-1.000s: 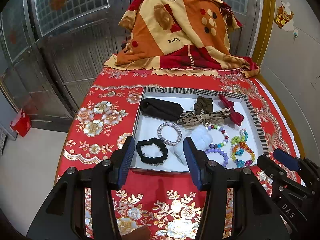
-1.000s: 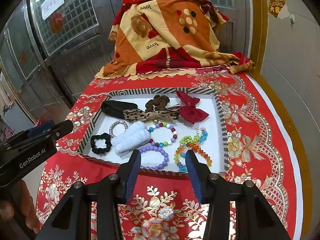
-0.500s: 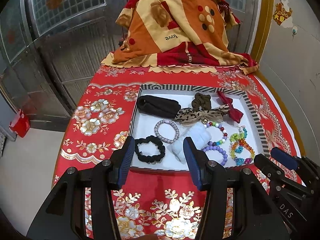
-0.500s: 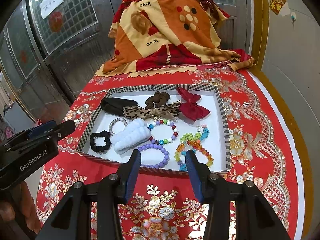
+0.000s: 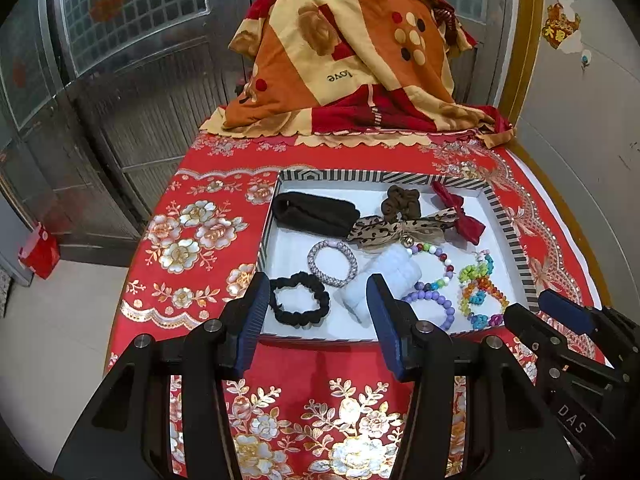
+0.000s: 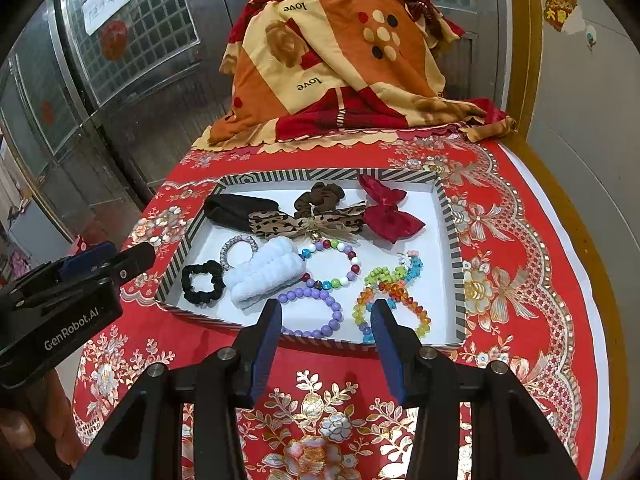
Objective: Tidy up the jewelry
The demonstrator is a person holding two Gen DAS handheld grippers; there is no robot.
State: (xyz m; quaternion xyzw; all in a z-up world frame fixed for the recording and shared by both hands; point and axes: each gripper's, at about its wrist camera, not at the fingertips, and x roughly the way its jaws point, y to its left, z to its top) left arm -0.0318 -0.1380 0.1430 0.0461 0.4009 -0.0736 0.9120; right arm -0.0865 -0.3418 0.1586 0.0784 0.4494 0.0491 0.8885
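Jaws of both grippers (image 5: 318, 312) (image 6: 326, 326) hang spread, empty, before the tray's (image 6: 450, 216) near rim.

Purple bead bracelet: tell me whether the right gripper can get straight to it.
Probably yes. The purple bead bracelet lies flat at the near edge of the tray, just beyond the right gripper, whose fingers stand apart and empty. Only the low tray wall lies between; the white scrunchie sits beside it.

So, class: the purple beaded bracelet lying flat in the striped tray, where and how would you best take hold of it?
Grip the near arc of the purple beaded bracelet, coming from above with one finger inside the ring and one outside. It lies flat, so nothing offers a side hold; the far arc touches the multicoloured bead bracelet, while the near arc by the striped tray wall looks freer.
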